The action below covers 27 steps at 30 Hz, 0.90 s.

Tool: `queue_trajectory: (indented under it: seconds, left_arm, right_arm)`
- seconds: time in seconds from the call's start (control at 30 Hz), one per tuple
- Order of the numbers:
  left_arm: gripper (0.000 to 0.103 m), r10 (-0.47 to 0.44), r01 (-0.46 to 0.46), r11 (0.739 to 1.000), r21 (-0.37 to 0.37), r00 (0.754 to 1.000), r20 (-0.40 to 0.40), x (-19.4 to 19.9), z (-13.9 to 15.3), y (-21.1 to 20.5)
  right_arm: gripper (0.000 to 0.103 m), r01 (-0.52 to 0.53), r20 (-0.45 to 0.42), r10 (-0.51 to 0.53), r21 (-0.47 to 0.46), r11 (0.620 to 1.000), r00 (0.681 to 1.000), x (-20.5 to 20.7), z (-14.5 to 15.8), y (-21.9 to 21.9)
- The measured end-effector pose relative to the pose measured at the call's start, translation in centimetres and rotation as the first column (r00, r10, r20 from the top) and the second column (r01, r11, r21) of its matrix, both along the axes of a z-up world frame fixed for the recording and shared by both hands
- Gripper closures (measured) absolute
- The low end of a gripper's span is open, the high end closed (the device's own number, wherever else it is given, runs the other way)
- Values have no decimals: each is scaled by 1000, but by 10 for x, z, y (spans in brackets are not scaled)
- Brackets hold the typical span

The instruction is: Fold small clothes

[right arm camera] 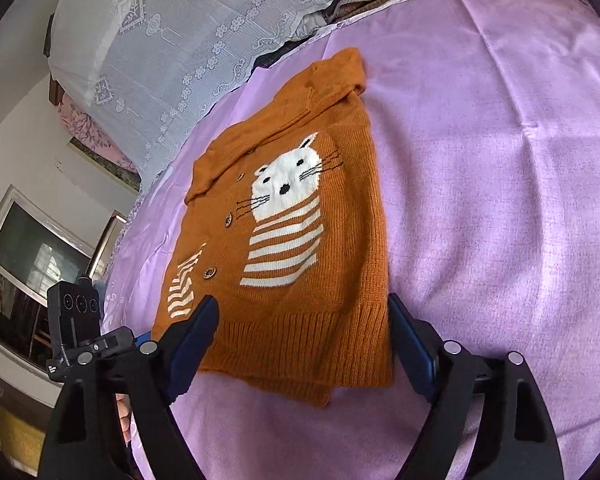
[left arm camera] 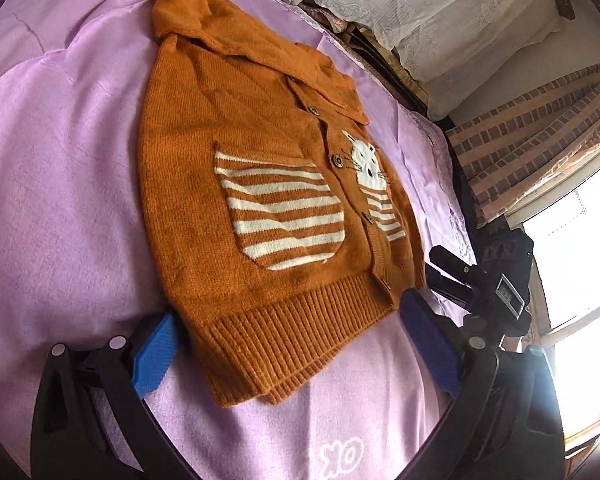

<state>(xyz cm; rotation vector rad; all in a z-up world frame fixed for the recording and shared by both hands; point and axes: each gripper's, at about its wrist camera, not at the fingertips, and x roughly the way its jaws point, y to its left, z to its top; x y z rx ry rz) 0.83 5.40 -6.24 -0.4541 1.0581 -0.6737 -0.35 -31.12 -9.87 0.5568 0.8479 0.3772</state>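
Both tongs, left (left arm camera: 292,344) and right (right arm camera: 300,344), gape empty astride the ribbed hem of the orange knitted cat cardigan (left arm camera: 260,168), sleeves apparently tucked, final fold pending.

One orange knitted cardigan (left arm camera: 260,184), two grippers, one purple bedsheet (left arm camera: 60,160)

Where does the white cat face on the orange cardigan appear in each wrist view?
Left wrist view: white cat face, right of centre, beside the buttons.
Right wrist view: white cat face, near centre.
Shared landmark: the cardigan's ribbed hem, nearest the camera in both.
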Motion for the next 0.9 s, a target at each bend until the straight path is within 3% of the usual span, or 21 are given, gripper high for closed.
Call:
queue_trajectory:
  seconds: [0.13,0.3,0.37,0.43,0.5,0.67,0.77,0.9]
  left_arm:
    - [9,41,-41,999,25,999,24,-3,2,0]
    - [40,39,-41,998,47,999,34,-13,2,-1]
    - [43,28,-31,997,73,999,41,-15,1,-3]
    - [41,28,-31,996,86,999,33,-10,-1,-6]
    - [29,31,-32,998,55,999,17,-3,-1,-6]
    - [25,18,-20,997,68,999,27,-9,-1,-10]
    - [24,7,-8,998,68,1000,17,-17,1,-8]
    - [15,6,-6,1000,25,1000,-14,-11,-1,-7]
  right_arm:
    - [25,-6,20,7,-32,999,1000,4,-1,5]
    - [36,-26,12,26,-3,1000,1000,0,-3,3]
    - [37,-30,3,30,17,999,1000,3,-4,2]
    - [38,-31,-10,31,34,999,999,9,-5,3]
    - [44,-24,-21,25,32,999,999,13,-5,3]
    - [81,11,-48,-7,97,995,999,11,-16,-13]
    - [82,-15,-56,22,120,993,998,11,-18,-14]
    - [80,-35,-65,40,88,996,997,14,-16,-4]
